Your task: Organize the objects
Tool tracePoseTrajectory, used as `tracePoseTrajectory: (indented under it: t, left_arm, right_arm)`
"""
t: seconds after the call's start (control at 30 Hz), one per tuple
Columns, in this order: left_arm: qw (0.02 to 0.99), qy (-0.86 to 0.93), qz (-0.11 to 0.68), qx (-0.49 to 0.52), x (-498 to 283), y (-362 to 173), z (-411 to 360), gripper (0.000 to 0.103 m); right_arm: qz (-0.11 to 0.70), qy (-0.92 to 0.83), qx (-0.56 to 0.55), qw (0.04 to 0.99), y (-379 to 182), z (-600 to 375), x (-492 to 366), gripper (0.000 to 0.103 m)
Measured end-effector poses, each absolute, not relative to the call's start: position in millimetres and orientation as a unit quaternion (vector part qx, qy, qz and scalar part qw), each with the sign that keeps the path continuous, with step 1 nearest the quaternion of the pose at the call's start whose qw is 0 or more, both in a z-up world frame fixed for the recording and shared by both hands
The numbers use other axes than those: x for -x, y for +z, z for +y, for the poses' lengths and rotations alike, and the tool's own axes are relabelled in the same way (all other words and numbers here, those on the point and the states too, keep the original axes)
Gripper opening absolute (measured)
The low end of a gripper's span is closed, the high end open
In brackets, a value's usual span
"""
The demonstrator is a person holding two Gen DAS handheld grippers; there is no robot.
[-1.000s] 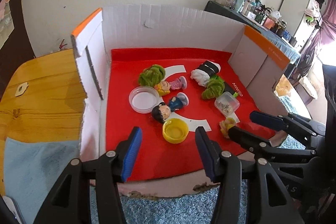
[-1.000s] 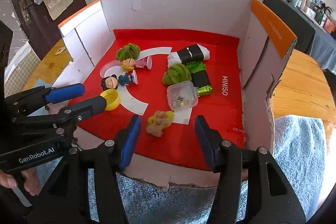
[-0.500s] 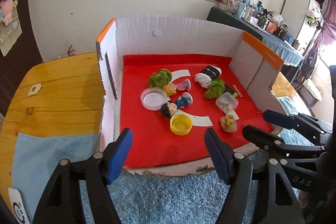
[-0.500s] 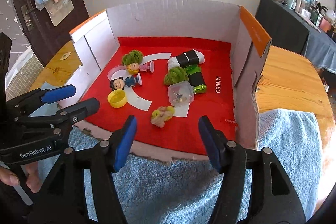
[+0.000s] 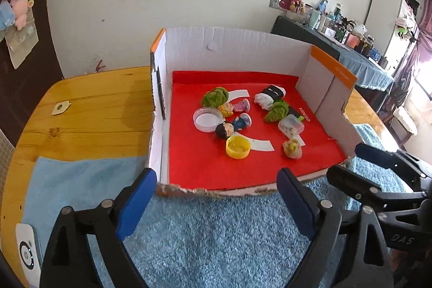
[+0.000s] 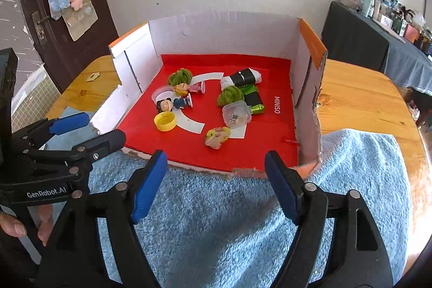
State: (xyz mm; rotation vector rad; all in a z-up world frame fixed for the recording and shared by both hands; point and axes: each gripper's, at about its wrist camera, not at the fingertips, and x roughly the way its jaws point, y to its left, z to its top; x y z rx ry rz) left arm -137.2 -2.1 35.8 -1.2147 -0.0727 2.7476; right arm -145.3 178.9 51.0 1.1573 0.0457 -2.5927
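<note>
Toys and caps lie on the red floor of the open cardboard box point(image 5: 237, 45) on the tabletop point(image 5: 89, 109); the left gripper point(image 5: 216, 196), jaws just widened and empty, hovers over the blue towel point(image 5: 216, 239). From the right wrist, the right gripper point(image 6: 213, 180) likewise has jaws just spread, holding nothing, short of the yellow cap point(image 6: 165, 121).

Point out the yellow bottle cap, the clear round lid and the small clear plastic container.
yellow bottle cap point(image 5: 238, 148), left wrist view, inner hollow.
clear round lid point(image 5: 206, 119), left wrist view, flat centre.
small clear plastic container point(image 6: 237, 115), right wrist view, top face.
</note>
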Motion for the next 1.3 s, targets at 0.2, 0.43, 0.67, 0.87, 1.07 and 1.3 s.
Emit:
tracePoseTrajectory:
  t: [0.2,0.43,0.67,0.87,1.07,1.3]
  left_arm:
    - [0.07,0.916,-0.021,0.395,121,37,0,0.101]
    - [0.067,0.917,-0.022,0.394,106,34,-1,0.103]
    - [0.054,0.919,-0.004,0.391,94,29,6,0.103]
    - [0.052,0.922,0.002,0.383,84,26,9,0.103]
    - [0.034,0.927,0.002,0.373,78,27,7,0.103]
    - [0.028,0.924,0.017,0.381,72,11,10,0.103]
  right_arm:
    - [0.009,-0.907,-0.392,0.151,54,180,129,0.079]
    - [0.007,-0.911,-0.387,0.146,54,184,113,0.08]
    - [0.01,-0.91,-0.389,0.142,50,185,100,0.08]
    - [0.011,-0.91,-0.391,0.137,46,187,93,0.08]
    - [0.005,-0.911,-0.39,0.133,43,191,88,0.08]
    - [-0.002,-0.909,-0.395,0.135,30,191,83,0.08]
